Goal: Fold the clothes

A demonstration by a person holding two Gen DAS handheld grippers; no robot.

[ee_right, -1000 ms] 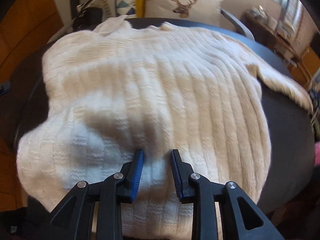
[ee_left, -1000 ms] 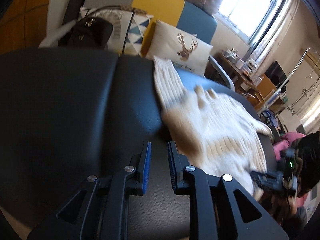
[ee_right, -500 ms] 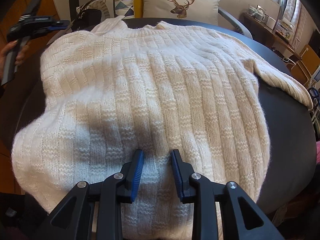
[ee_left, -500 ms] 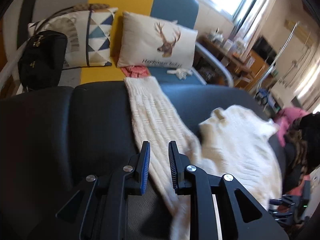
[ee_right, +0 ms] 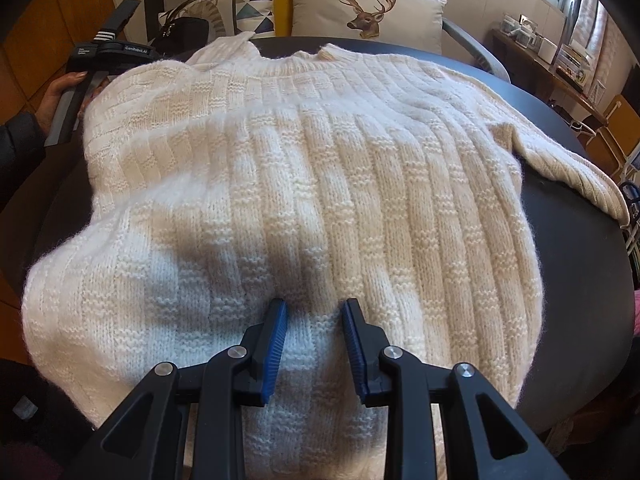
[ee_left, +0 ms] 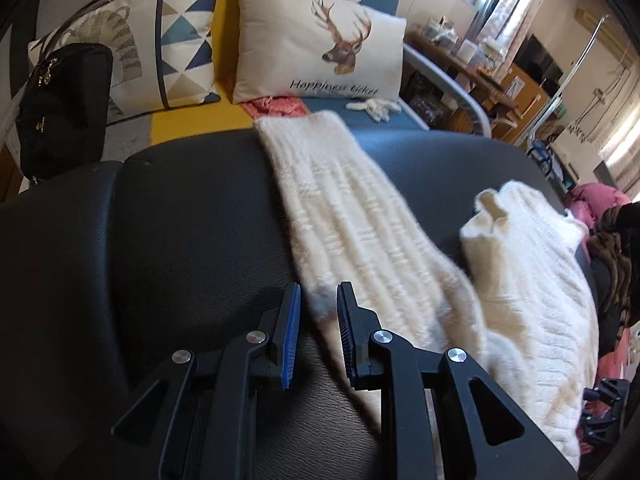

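A cream ribbed knit sweater [ee_right: 320, 160] lies spread front-up on a round black table [ee_right: 580, 280], collar [ee_right: 296, 56] at the far side. My right gripper [ee_right: 314, 308] hovers over its lower body, jaws apart, with nothing pinched. In the left wrist view one sleeve [ee_left: 348, 208] stretches away across the table towards the sofa. My left gripper [ee_left: 318, 292] is open low over the near part of that sleeve, and the sleeve's edge shows in the gap between the pads. The other sleeve [ee_right: 568, 168] trails to the right. In the right wrist view the left gripper [ee_right: 100, 52] appears at top left, held by a hand [ee_right: 60, 88].
Behind the table stands a sofa with a deer cushion [ee_left: 320, 52], a triangle-pattern cushion [ee_left: 168, 40] and a black handbag [ee_left: 60, 108]. Pink clothes [ee_left: 596, 200] lie to the right. A cluttered desk [ee_right: 560, 60] runs along the right wall.
My left gripper has swung from bare table over to the sleeve and sunk lower. The sweater, blurred and rumpled earlier, now lies flat. The right gripper has kept still.
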